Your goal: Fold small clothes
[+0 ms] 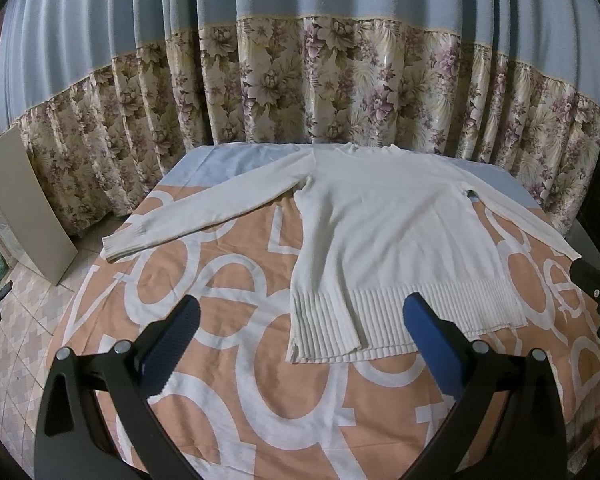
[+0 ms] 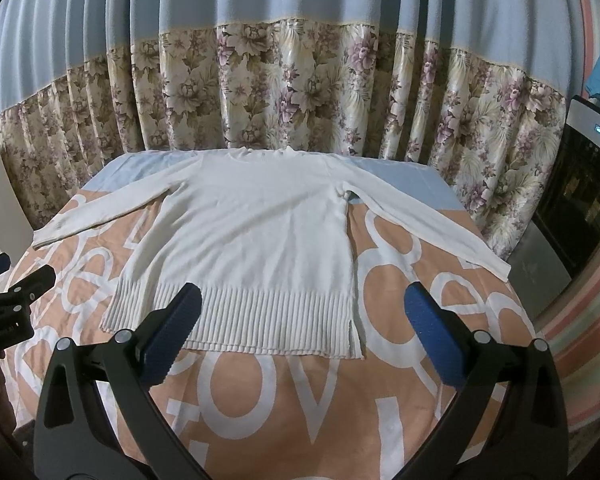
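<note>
A white long-sleeved knit sweater lies flat on the table, collar at the far edge, ribbed hem toward me, both sleeves spread outward. My left gripper hovers open above the hem's left part, nothing between its blue pads. My right gripper is open too, over the hem's right side slit. Each gripper shows at the edge of the other's view: the right gripper at the far right, the left gripper at the far left.
The table carries a peach cloth with big white letters. A blue and floral curtain hangs right behind it. A grey board leans at the left over tiled floor. A dark appliance stands at the right.
</note>
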Demonstrator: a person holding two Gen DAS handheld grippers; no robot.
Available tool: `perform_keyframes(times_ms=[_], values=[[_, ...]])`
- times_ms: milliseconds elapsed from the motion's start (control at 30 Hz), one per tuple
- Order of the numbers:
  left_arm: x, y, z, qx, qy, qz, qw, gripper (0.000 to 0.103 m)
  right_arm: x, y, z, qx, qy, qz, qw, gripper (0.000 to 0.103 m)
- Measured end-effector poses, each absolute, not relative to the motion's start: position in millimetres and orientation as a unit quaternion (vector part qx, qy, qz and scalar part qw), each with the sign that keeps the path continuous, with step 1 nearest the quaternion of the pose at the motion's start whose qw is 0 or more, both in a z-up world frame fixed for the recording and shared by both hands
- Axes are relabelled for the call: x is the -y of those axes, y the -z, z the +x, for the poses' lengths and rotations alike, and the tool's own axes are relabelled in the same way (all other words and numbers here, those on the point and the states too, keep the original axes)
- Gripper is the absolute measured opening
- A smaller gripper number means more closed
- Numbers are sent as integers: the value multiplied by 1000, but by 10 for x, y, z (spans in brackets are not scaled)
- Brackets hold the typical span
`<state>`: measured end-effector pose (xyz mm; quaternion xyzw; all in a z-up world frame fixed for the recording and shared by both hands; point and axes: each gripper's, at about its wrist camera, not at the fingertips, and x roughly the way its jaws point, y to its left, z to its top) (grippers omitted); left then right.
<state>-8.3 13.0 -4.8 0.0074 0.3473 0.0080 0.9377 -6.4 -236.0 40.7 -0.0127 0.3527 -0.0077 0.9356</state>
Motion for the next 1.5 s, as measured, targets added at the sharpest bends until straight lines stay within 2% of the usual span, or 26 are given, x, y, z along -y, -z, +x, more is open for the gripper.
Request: perform_keyframes(times_ms=[1500], values=[[-38, 94, -23, -342, 3, 23, 939, 101, 2395, -382, 82, -345, 7, -31, 938, 100]])
